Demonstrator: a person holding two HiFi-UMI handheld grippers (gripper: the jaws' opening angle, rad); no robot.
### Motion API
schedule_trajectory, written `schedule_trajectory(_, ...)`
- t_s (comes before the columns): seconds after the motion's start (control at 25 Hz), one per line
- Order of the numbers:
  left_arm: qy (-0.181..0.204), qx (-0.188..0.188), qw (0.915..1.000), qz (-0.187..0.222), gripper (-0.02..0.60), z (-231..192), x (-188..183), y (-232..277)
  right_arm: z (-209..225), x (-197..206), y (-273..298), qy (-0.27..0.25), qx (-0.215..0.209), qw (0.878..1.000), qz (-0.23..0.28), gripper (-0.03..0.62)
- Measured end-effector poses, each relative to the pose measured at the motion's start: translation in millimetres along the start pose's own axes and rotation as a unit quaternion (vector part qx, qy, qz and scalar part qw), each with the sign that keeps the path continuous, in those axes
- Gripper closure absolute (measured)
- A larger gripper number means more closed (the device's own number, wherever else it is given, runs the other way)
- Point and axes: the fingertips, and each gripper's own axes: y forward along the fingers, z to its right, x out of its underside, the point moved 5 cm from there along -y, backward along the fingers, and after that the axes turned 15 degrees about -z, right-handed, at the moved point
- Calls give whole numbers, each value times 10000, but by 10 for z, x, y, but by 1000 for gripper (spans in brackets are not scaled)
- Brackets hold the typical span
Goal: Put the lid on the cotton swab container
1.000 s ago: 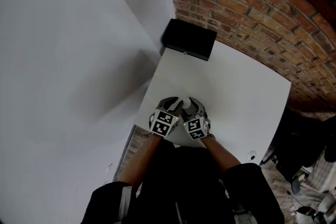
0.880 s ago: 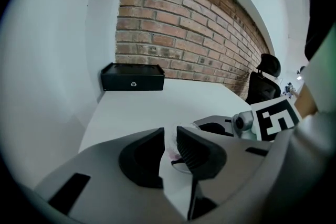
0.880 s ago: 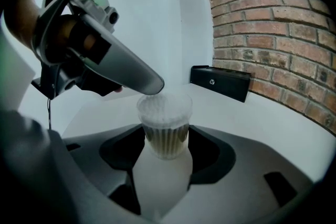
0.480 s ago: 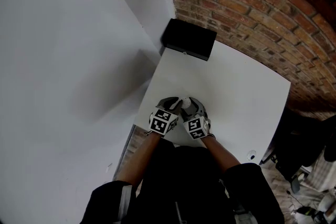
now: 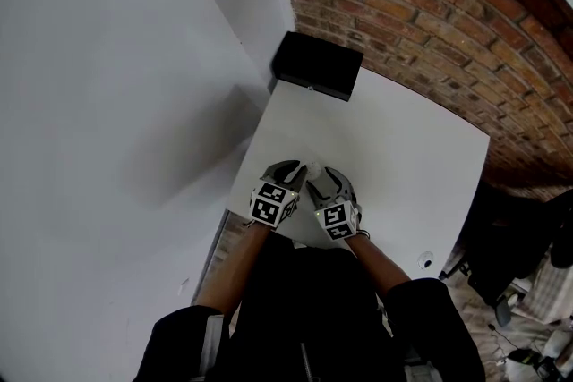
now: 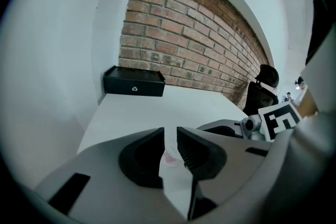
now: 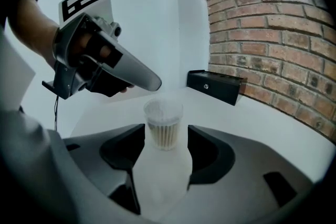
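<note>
The cotton swab container (image 7: 164, 124) is standing upright on the white table (image 5: 403, 148), near the edge closest to the person, w/ both grippers crowding in on it from that side. It's a small clear tub packed w/ swabs standing on end, cloudy at the top.

The right gripper (image 7: 166, 136) is sitting w/ its jaws wide apart and the container standing between the tips. A sliver of table is showing between the tub and the jaw on the right of that view. The other jaw is lying very close to the tub wall, and I can't tell if it's touching. Nothing is being squeezed there.

The left gripper (image 6: 170, 140) is angling down over the top of the container. In the right gripper view its tip is hanging just above and behind the tub's rim. Its jaws have just been closing and are now standing only a narrow gap apart. In that gap a thin, pale, see-through piece w/ a ribbed edge and a pinkish patch is sitting — the lid (image 6: 169, 155), as far as it can be read — and the pads seem to be pressing on it from both sides. Whether the lid is resting on the rim can't be made out.

A black box (image 5: 318, 67) is sitting at the far corner of the table, against the brick wall (image 5: 430, 4) and beside the white wall (image 5: 107, 103) — well apart from the container. A black chair (image 6: 265, 86) is showing past the table's far side in the left gripper view.
</note>
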Motion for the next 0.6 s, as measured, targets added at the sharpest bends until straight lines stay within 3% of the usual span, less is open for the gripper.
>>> schedule_trajectory(0.24,-70,-137,9998,150,497,178,110,-293,-78,72,-140,300,-41,9995,113,332)
schedule_trajectory(0.44,-276,-115,9994,191,499,245,347,-564,-83,228,-284,1122,194,9934,144,332)
schedule_trajectory(0.6,-194,-80,9995,240,499,264,473,-717,-140,309,-418,1543,285,9875,162,333)
